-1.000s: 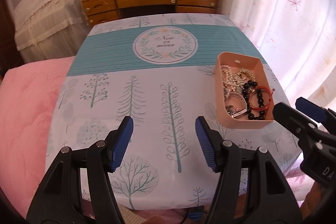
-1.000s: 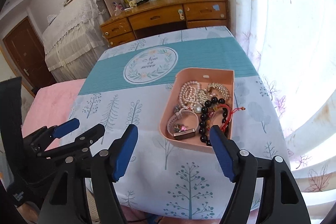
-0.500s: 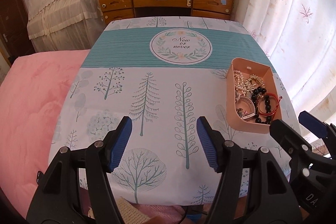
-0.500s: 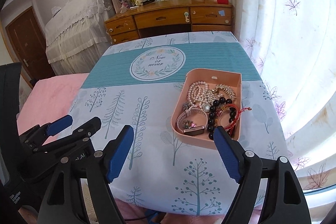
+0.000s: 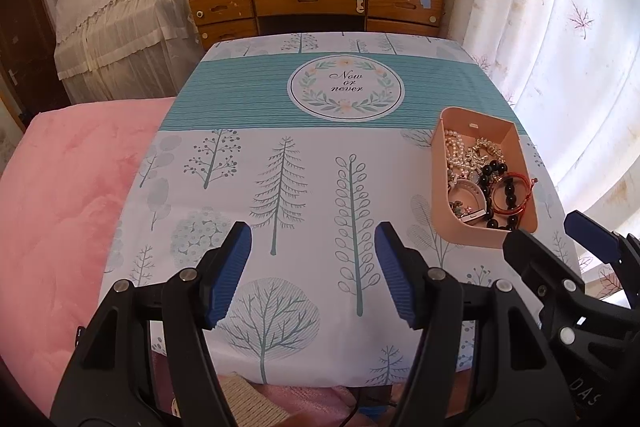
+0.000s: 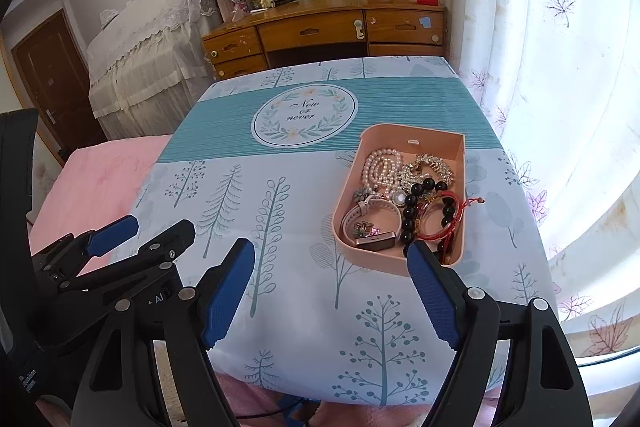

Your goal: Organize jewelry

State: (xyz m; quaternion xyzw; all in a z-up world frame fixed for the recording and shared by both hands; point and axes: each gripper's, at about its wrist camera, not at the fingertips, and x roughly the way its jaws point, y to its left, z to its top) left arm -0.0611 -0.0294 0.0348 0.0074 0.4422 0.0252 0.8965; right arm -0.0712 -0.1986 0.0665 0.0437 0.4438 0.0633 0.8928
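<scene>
A pink tray [image 6: 400, 135] sits on the right side of the tree-print tablecloth [image 6: 280, 195]. It holds a pearl bracelet [image 6: 380, 167], a black bead bracelet [image 6: 412, 203], a red cord bracelet [image 6: 452, 223], a white watch [image 6: 368, 215] and a sparkly bracelet [image 6: 428, 167]. My right gripper [image 6: 331, 247] hovers open just in front of the tray's near end, with nothing between its fingers. My left gripper [image 5: 312, 231] stands open over the cloth, left of the tray [image 5: 438, 187]. The two grippers hang side by side: the right gripper [image 5: 548, 231] shows in the left wrist view and the left gripper [image 6: 160, 227] in the right wrist view.
A pink blanket [image 5: 60, 207] lies along the table's left side. A wooden desk [image 5: 312, 3] with drawers stands past the far edge, and a white curtain [image 6: 560, 67] hangs at the right. The table's front edge runs just below the grippers.
Both views have shifted a little, with more of the room behind the table showing. The right gripper's jaws stand slightly wider. The tray and its jewelry have not moved.
</scene>
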